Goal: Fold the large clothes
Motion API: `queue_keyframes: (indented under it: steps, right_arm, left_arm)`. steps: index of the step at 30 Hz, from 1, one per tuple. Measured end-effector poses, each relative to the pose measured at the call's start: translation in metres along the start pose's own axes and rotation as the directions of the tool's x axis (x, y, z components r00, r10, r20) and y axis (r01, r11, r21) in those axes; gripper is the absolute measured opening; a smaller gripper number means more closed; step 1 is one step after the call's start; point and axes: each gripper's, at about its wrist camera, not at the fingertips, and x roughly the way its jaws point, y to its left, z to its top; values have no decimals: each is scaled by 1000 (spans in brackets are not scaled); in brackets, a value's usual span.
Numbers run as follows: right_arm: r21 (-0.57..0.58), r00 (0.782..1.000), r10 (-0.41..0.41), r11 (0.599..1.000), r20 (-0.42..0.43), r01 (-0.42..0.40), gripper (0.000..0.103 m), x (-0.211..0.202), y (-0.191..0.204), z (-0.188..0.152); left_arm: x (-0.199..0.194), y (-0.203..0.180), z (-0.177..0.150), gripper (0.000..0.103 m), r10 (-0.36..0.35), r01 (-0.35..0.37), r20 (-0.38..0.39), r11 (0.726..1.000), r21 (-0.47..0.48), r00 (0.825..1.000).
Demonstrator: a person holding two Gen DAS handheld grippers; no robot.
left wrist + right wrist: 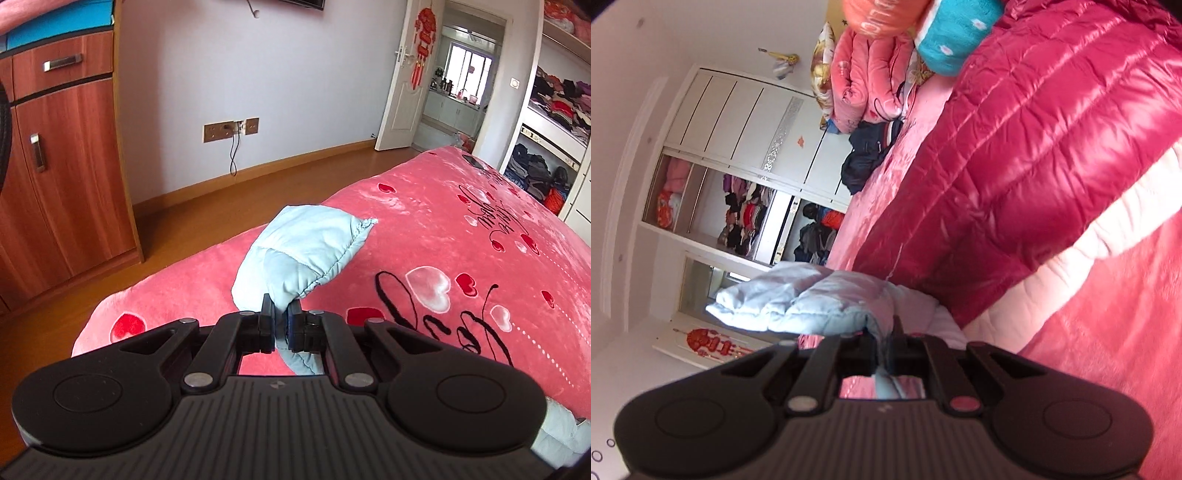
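Both claws are clamping the pale blue padded garment [303,251] above the pink bed [461,266]: the left claw [281,317] near its gathered cuff, the right claw [886,350] on another edge. The folding is looking barely begun, since the garment is hanging bunched and is not yet lying flat.

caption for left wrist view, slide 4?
Left gripper clamped on light-blue padded garment above pink heart-print bedspread.

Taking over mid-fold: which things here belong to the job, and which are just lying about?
Job: pale blue jacket, pinched by left gripper and right gripper.
Lying about: crimson jacket, dark clothes, rolled blankets, pink bedspread.
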Motion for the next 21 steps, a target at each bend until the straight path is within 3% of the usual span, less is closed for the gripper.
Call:
queue_keyframes:
  steps: [4, 8, 11, 15, 17, 21]
  right_arm:
    - [-16, 992, 117, 993, -55, -118, 3, 1, 25, -14]
    - [-68, 947, 259, 959, -189, -276, 3, 19, 80, -38]
    - [-82, 875, 352, 913, -332, -399, 3, 38, 129, -76]
    - [-134, 758, 380, 845, -529, -517, 3, 62, 181, -150]
    - [-163, 702, 353, 816, -618, -554, 3, 73, 193, -195]
    - [-264, 630, 214, 774, -746, -575, 3, 89, 187, -285]
  left_arm:
    - [-2, 12, 3, 6, -25, 25, 4, 999, -31, 1000]
    - [-4, 13, 14, 6, -71, 72, 27, 996, -47, 997]
    - [-2, 6, 12, 6, -125, 128, 50, 990, -55, 991]
    - [-12, 5, 18, 6, -191, 195, 75, 979, -56, 979]
    - [-15, 4, 19, 6, -222, 227, 84, 972, -62, 971]
    - [-17, 2, 21, 6, -274, 279, 96, 959, -49, 957]
